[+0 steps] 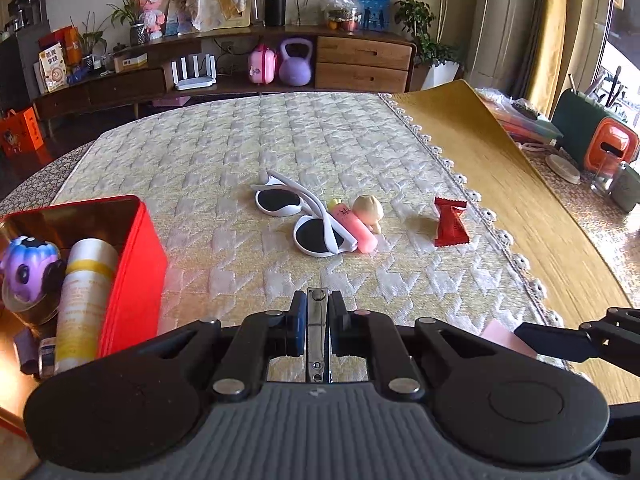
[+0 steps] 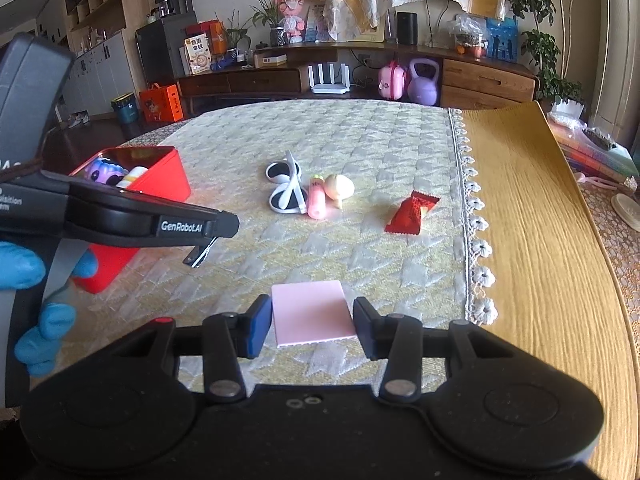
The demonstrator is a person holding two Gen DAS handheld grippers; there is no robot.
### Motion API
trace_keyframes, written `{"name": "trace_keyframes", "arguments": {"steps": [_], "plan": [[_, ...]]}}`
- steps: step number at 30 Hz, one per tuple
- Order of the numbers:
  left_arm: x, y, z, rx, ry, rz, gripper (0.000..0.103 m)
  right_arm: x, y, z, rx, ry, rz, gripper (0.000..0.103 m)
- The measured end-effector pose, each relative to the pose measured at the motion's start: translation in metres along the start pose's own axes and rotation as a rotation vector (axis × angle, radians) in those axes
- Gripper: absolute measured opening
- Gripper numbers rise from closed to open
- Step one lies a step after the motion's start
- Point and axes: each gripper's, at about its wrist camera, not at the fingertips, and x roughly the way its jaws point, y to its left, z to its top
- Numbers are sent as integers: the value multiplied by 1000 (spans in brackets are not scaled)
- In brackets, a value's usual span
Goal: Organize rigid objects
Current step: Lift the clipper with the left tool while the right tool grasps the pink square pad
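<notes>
Clamped upright between the pads of my left tool (image 1: pixel 318 320) is a slim steel nail clipper (image 1: pixel 317 336), its jaws closed on it with the lever end poking out past the fingertips. Off at about nine o'clock in the left wrist view sits the open red rectangular tin box (image 1: pixel 136 256), already holding a purple cartoon toy figure (image 1: pixel 24 268) and a white-and-yellow spray bottle (image 1: pixel 86 300), so I judge the step in hand is carrying the clipper over and dropping it in. To do that well I would swing left, keep the clipper clear of the tin's near wall, bring it over the free space beside the bottle, lower it, and only then release. My right tool (image 2: pixel 310 322) stands spread wide, gripping nothing, with a flat pale pink square card (image 2: pixel 310 312) lying on the quilted cream tablecloth (image 2: pixel 360 144) between its fingers; whether the pads touch the card I cannot tell. Ahead at twelve o'clock, well apart from both tools, wait the white-framed folded sunglasses (image 1: pixel 300 212), a pink tube with a green cap (image 1: pixel 354 226) touching them, a small cream-coloured figurine (image 1: pixel 370 208) just beside that, and a red foil candy wrapper (image 1: pixel 450 222) off toward one o'clock.
</notes>
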Motion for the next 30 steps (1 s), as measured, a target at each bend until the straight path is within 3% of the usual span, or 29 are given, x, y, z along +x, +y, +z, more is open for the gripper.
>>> {"name": "trace_keyframes", "arguments": {"steps": [13, 30], "plan": [[-66, 33, 4, -39, -38, -18, 11, -35, 45, 25, -60, -70, 16, 44], [-121, 111, 7, -85, -73, 43, 11, -37, 119, 67, -146, -106, 107, 44]]}}
